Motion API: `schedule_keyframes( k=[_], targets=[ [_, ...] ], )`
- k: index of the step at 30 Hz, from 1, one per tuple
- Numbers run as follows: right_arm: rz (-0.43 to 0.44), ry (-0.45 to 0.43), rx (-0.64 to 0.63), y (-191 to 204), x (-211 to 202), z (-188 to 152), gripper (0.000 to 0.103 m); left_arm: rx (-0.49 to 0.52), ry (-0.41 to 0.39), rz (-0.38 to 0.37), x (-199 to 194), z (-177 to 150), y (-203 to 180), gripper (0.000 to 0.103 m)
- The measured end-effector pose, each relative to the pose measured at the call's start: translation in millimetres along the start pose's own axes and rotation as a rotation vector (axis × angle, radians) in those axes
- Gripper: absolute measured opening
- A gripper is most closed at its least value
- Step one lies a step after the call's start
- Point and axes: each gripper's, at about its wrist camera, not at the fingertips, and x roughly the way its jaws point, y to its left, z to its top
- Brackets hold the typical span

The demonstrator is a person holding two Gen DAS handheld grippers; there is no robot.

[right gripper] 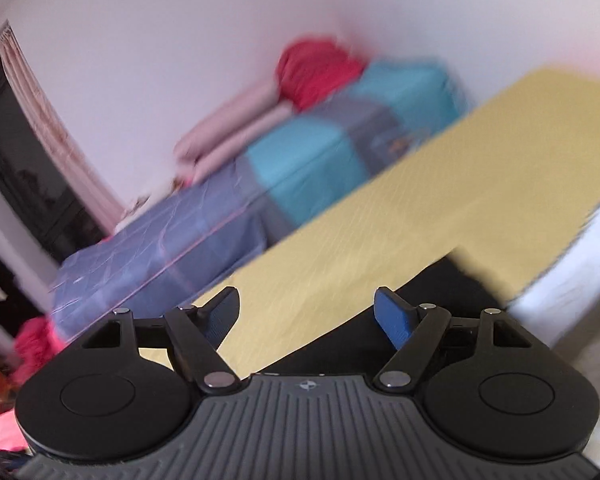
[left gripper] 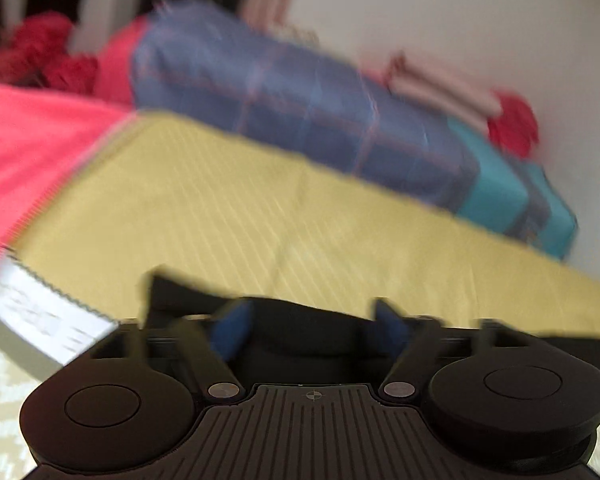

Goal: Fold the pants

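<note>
Pants (left gripper: 300, 320), black, are seen lying on the yellow bedsheet (left gripper: 220, 208), just in front of the left tongs (left gripper: 312, 330), whose pads are spread with nothing pinched. The right tongs (right gripper: 310, 318) are likewise held spread and empty above the bedsheet, beside the dark cloth.

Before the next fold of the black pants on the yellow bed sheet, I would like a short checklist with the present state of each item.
1. Right gripper released: ok, jaws wide apart, nothing between them.
2. Left gripper released: ok, blue pads stand apart, with black cloth lying beyond them.
3. Black pants resting on the yellow striped bed sheet: ok.
4. Fold neat and aligned: cannot tell, only edges of the pants show.
5. Clear sharp view: not ok, both pictures are blurred.
6. Blue checked bedding bundle away from the pants: ok.
</note>
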Motion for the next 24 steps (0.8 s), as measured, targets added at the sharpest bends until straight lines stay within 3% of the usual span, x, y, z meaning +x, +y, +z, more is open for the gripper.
schedule_keyframes(
  k=[2, 6, 10, 12, 14, 15, 16, 17, 20, 22, 24],
  targets=[
    [-0.107, -0.035, 0.004, -10, -21, -2, 0.083, 0.008, -0.045, 0.019, -11, -7, -5, 0.103],
    [-0.304, 0.038, -0.029, -26, -29, -25, 0.083, 0.027, -0.064, 0.010, -15, -30, -24, 0.103],
    [-0.255, 0.097, -0.134, -22, -30, -53, 0.083, 0.059, -0.077, 0.059, -6, -50, -36, 0.103],
    [-0.232, 0.110, -0.241, -8, -30, -64, 0.088, 0.081, -0.087, 0.097, 2, -57, -38, 0.103],
    [-0.267, 0.178, -0.385, 4, -20, -74, 0.083, 0.113, -0.092, 0.129, 13, -64, -39, 0.103],
    [-0.304, 0.211, -0.448, 9, -13, -76, 0.059, 0.124, -0.078, 0.153, 18, -67, -35, 0.103],
    [-0.348, 0.234, -0.505, 11, -5, -77, 0.025, 0.131, -0.059, 0.166, 24, -70, -33, 0.103],
    [-0.385, 0.251, -0.542, 12, 4, -73, 0.021, 0.135, -0.045, 0.178, 30, -71, -31, 0.103],
    [-0.428, 0.166, -0.524, -4, 21, -37, 0.032, 0.138, -0.052, 0.186, 32, -71, -29, 0.103],
    [-0.500, 0.095, -0.414, -25, 29, -10, 0.077, 0.141, -0.051, 0.190, 32, -72, -29, 0.103],
    [-0.478, 0.068, -0.212, -48, 24, 10, 0.079, 0.148, -0.052, 0.193, 31, -73, -30, 0.103]
  ],
)
